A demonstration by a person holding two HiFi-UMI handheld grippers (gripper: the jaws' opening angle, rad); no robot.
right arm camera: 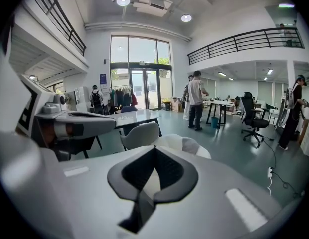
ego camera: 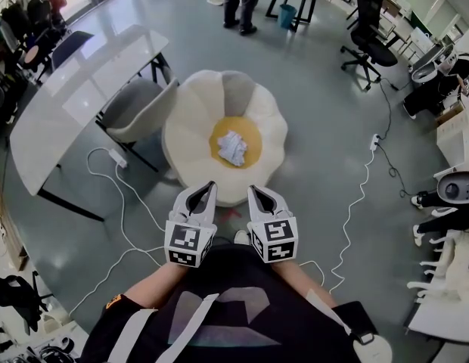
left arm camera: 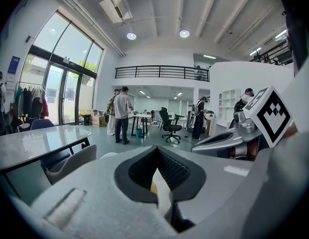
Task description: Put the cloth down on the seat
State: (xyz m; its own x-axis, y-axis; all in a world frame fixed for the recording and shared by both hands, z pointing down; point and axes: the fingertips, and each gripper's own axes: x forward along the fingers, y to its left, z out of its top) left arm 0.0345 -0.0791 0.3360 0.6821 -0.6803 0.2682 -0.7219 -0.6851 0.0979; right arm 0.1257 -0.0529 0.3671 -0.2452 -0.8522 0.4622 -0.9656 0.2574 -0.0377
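Observation:
A white crumpled cloth point(ego camera: 233, 147) lies on the yellow middle of a cream flower-shaped seat point(ego camera: 191, 119) on the floor. Both grippers hover side by side in front of the seat's near edge, apart from the cloth. My left gripper point(ego camera: 210, 185) has its jaws together with nothing in them. My right gripper point(ego camera: 251, 189) is shut and empty too. In the left gripper view the jaw tips point(left arm camera: 156, 148) meet, with a sliver of yellow seat point(left arm camera: 150, 187) below. In the right gripper view the closed tips point(right arm camera: 154, 149) point over the seat's petals point(right arm camera: 187, 144).
A grey chair point(ego camera: 136, 108) and a white table point(ego camera: 76, 97) stand left of the seat. White cables point(ego camera: 117, 203) trail on the floor at left, and a power strip point(ego camera: 374, 141) lies at right. An office chair point(ego camera: 368, 48) and a standing person point(ego camera: 242, 2) are farther off.

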